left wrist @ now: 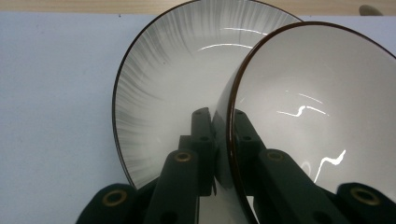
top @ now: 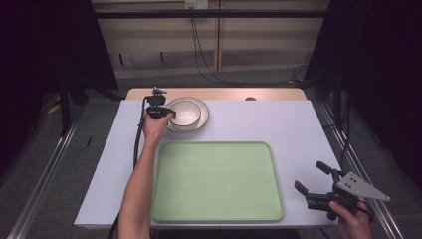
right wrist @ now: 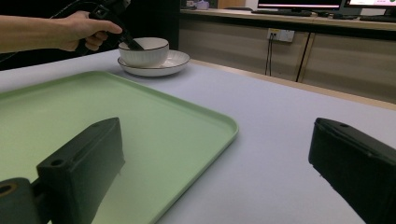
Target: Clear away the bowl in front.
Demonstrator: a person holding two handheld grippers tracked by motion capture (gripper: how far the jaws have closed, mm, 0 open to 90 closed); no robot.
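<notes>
One bowl (left wrist: 317, 107) rim — pinched in left claw (left wrist: 223, 140)

My table (top: 298, 129) wears a pale lilac-white top with a wooden far edge. On it lie a green tray (top: 217, 181) near me and a ribbed plate (top: 198, 123) beyond it, bowl (top: 185, 112) stacked on top.

left claw (top: 170, 115) – clamped, arm stretched far forward | right claw (top: 311, 179) – jaws wide apart, held low
</notes>
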